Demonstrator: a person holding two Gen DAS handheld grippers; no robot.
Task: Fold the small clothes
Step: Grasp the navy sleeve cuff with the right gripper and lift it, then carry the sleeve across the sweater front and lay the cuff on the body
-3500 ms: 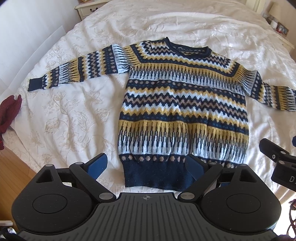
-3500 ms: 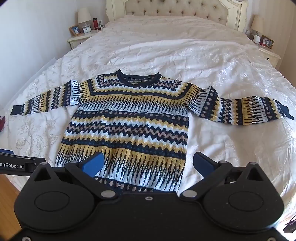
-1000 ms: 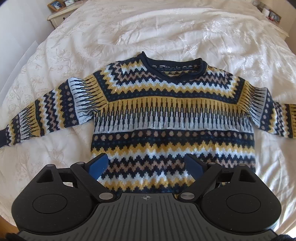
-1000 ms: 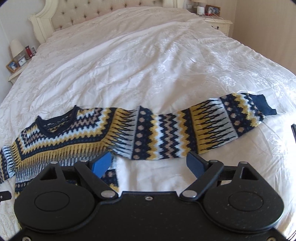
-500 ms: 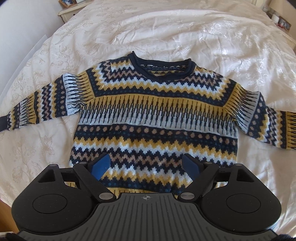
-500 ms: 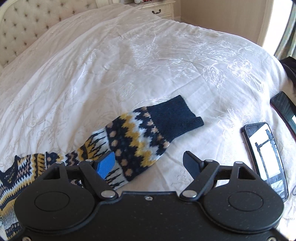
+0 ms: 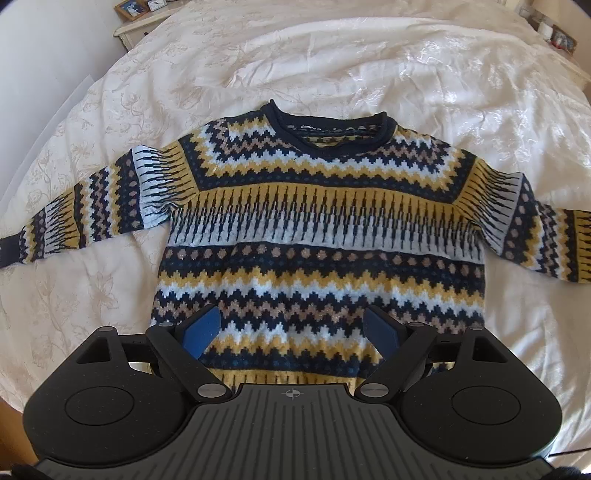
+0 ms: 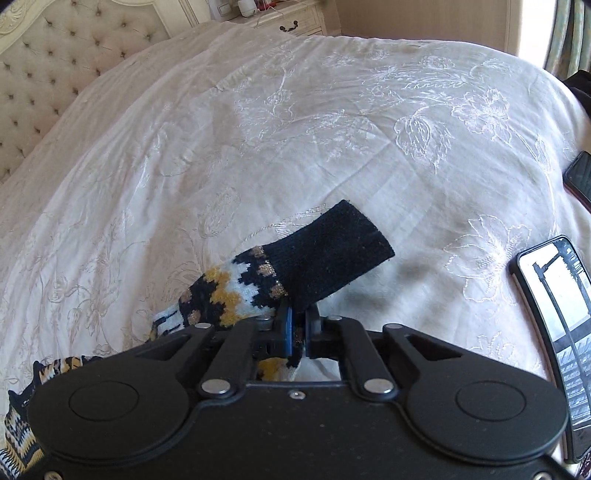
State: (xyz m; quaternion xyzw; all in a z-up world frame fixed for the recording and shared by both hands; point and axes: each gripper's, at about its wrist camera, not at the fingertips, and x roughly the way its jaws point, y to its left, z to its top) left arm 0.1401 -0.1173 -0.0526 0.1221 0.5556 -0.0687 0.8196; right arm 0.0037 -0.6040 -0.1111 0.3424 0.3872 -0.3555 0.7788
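A navy, yellow and white patterned sweater (image 7: 317,229) lies flat, front up, on a white bedspread (image 7: 369,66), with both sleeves spread sideways. My left gripper (image 7: 291,328) hovers open above the sweater's lower body, nothing between its blue pads. In the right wrist view the navy cuff (image 8: 332,251) of the sweater's right sleeve sticks up past my right gripper (image 8: 297,325), which is shut on the sleeve just below the cuff. The sweater's hem is hidden behind the left gripper's body.
Two dark phones, the nearer one (image 8: 554,325) and a farther one (image 8: 578,177), lie on the bed close to the right of the held cuff. A tufted headboard (image 8: 55,55) and a nightstand (image 8: 280,18) stand beyond. Another nightstand (image 7: 144,22) sits at the bed's far left.
My right gripper has closed on the right sleeve near its cuff; half a second ago it was open over it. My left gripper drifted slightly and stays open over the sweater's body.
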